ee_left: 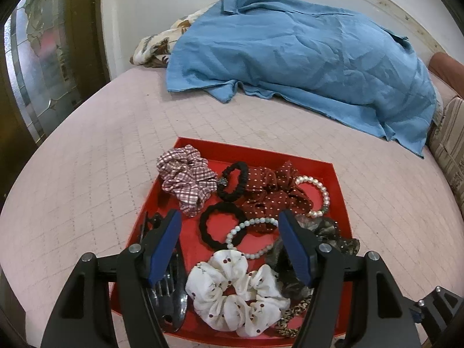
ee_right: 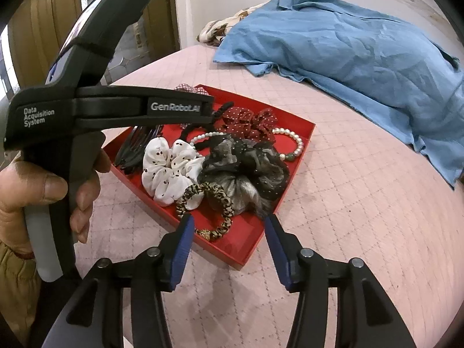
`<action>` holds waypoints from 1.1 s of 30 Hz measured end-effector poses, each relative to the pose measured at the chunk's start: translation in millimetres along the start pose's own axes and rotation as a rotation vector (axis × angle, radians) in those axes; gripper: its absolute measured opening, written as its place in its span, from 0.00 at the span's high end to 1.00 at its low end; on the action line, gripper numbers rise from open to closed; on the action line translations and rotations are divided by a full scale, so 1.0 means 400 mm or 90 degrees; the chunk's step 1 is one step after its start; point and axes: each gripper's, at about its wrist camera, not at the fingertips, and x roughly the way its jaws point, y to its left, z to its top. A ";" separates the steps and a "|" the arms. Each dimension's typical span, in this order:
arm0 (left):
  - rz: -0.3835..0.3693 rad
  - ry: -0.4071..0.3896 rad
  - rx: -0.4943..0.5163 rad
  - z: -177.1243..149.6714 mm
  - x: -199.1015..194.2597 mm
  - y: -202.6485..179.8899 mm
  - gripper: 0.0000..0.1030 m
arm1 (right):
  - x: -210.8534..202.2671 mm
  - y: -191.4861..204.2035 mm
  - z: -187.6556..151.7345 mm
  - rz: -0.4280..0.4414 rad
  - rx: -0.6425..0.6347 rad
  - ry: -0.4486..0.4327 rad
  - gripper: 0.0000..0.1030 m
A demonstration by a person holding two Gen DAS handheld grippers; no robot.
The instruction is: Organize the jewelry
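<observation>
Red cardboard walled the tray that held everything you had to sort, and it sat on the pink quilted bedcover. Nearest your left gripper, whose fingers were spread apart and held nothing, lay the white cherry-print scrunchie: soft, light, and likely to squash flat, so you could have pinched a fold of it anywhere. Just beyond, the pale bead bracelet crossed a black hair tie; its beads looked hard and slippery, and I judge a grip across the strand would have served better than one on a single bead. Your right gripper, likewise released and empty, hovered over the tray's near corner above the leopard-print tie, which looked thin and springy. Your left hand wrapped the handle of its tool, held level over the tray. Further back sat the dotted maroon scrunchie, the pearl bracelet and the plaid scrunchie. A blue shirt lay well beyond.
</observation>
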 end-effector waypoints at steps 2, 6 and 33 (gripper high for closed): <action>0.016 -0.005 0.000 -0.002 -0.002 0.004 0.33 | -0.005 -0.004 -0.004 -0.003 0.002 -0.001 0.46; 0.045 -0.024 -0.004 -0.008 -0.012 0.016 0.33 | -0.025 -0.018 -0.018 -0.014 0.003 -0.008 0.45; 0.153 -0.260 -0.031 -0.146 -0.410 -0.136 0.00 | -0.174 -0.209 -0.134 -0.067 0.135 -0.087 0.39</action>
